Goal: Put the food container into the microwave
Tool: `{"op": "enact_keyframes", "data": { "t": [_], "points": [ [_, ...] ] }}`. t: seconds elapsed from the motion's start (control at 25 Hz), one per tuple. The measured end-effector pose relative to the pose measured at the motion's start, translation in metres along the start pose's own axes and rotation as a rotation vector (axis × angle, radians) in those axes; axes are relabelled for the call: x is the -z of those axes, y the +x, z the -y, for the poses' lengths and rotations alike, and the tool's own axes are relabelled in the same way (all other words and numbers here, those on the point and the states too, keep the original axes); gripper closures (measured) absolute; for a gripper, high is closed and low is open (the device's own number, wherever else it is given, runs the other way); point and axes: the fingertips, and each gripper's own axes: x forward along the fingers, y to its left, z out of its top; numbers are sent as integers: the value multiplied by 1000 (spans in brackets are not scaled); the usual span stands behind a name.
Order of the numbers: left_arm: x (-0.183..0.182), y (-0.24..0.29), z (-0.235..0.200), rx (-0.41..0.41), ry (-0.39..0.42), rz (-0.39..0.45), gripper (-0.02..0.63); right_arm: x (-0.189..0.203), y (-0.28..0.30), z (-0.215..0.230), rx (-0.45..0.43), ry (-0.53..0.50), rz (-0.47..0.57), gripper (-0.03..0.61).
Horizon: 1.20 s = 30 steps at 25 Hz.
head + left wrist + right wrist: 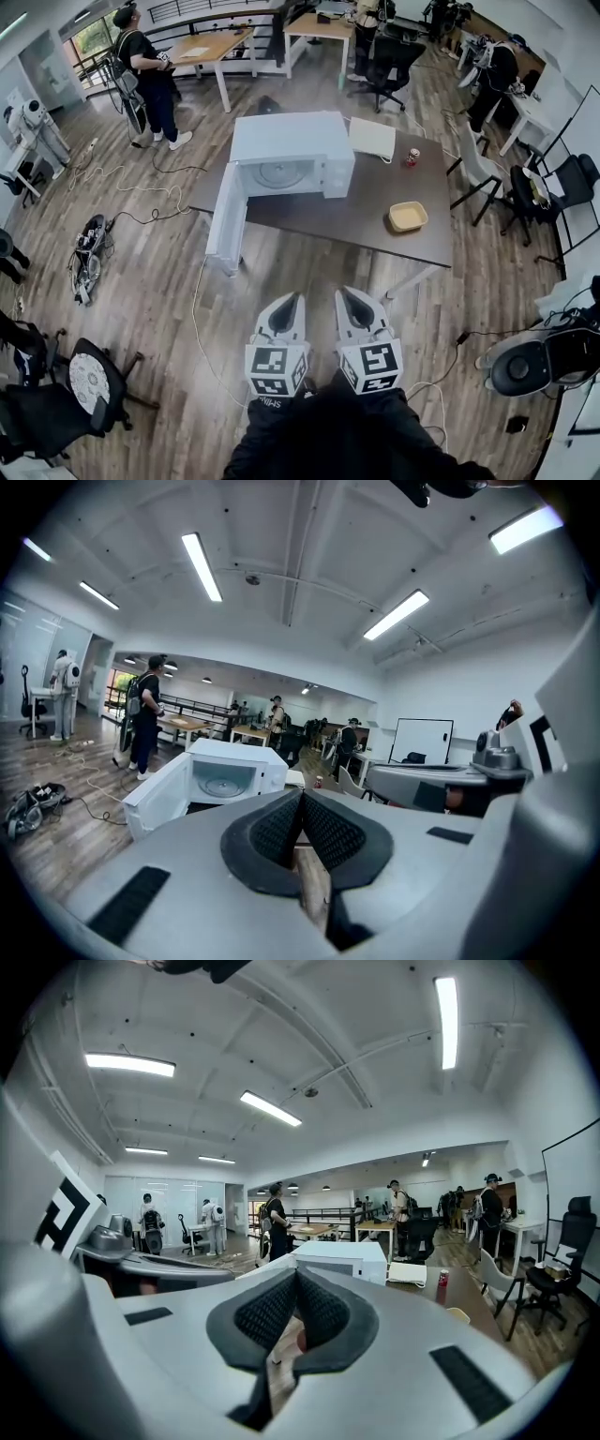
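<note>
A white microwave (pixel 291 155) stands on a dark table (pixel 441 230), its door (pixel 228 217) swung open to the left and the glass turntable showing inside. A tan, shallow food container (pixel 408 217) lies on the table's near right part. My left gripper (pixel 284 302) and right gripper (pixel 352 301) hang side by side over the floor, well short of the table, both shut with nothing between the pads. The microwave (pixel 225 775) appears ahead in the left gripper view, and again as the microwave (pixel 342 1258) in the right gripper view.
A red can (pixel 411 157) and a white pad (pixel 372 138) lie on the table behind the microwave. Cables trail on the wood floor at left. Office chairs (pixel 80 394) stand at lower left and at right. A person (pixel 150 80) stands far left by a desk.
</note>
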Motion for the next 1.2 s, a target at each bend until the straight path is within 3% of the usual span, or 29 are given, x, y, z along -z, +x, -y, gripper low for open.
{"op": "enact_keyframes", "data": {
  "t": [0.24, 0.52, 0.8, 1.2],
  "points": [
    [21, -7, -21, -8, -31, -42, 580, 22, 10, -18, -5, 1, -61, 555],
    [18, 22, -30, 14, -34, -39, 580, 28, 37, -8, 2, -15, -90, 555],
    [7, 84, -34, 34, -12, -42, 581, 27, 80, 42, 24, 1, -93, 555],
    [-12, 228, -32, 52, -4, -85, 581, 23, 164, 153, 47, 9, -124, 555]
  ]
}}
